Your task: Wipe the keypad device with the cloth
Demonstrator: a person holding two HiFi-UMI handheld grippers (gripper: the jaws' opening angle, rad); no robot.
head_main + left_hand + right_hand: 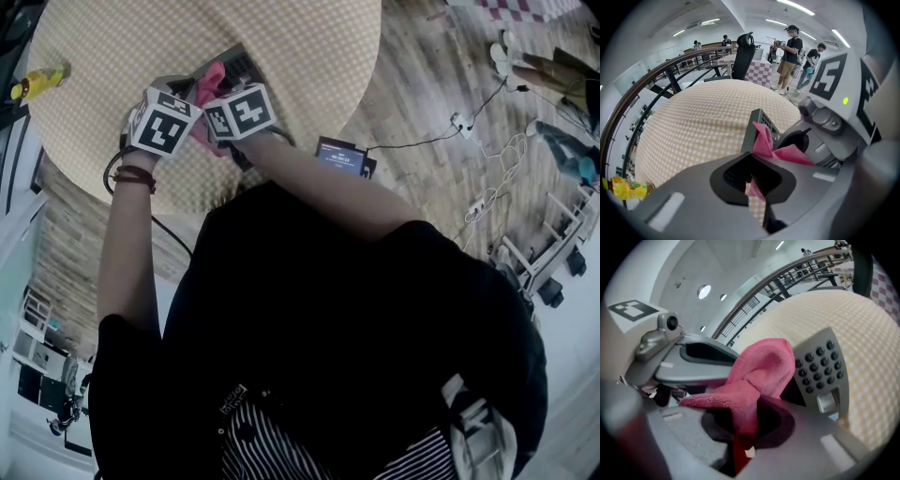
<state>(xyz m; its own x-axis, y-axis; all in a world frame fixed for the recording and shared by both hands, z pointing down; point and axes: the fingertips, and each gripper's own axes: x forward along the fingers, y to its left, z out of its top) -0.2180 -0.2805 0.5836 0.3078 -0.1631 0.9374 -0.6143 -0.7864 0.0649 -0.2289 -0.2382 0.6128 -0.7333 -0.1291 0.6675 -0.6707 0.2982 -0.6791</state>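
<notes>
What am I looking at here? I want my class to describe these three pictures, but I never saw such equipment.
A person holds a two-jawed tool in each hand; the marked cubes are part of them. One picture looks down from a camera on the person's head; the other two look along each tool's jaws. On the round checked table are a grey keypad device and, near the edge, a yellow bottle. The left hand-held gripper and the right hand-held gripper are both shut on one pink cloth, close to the keypad.
</notes>
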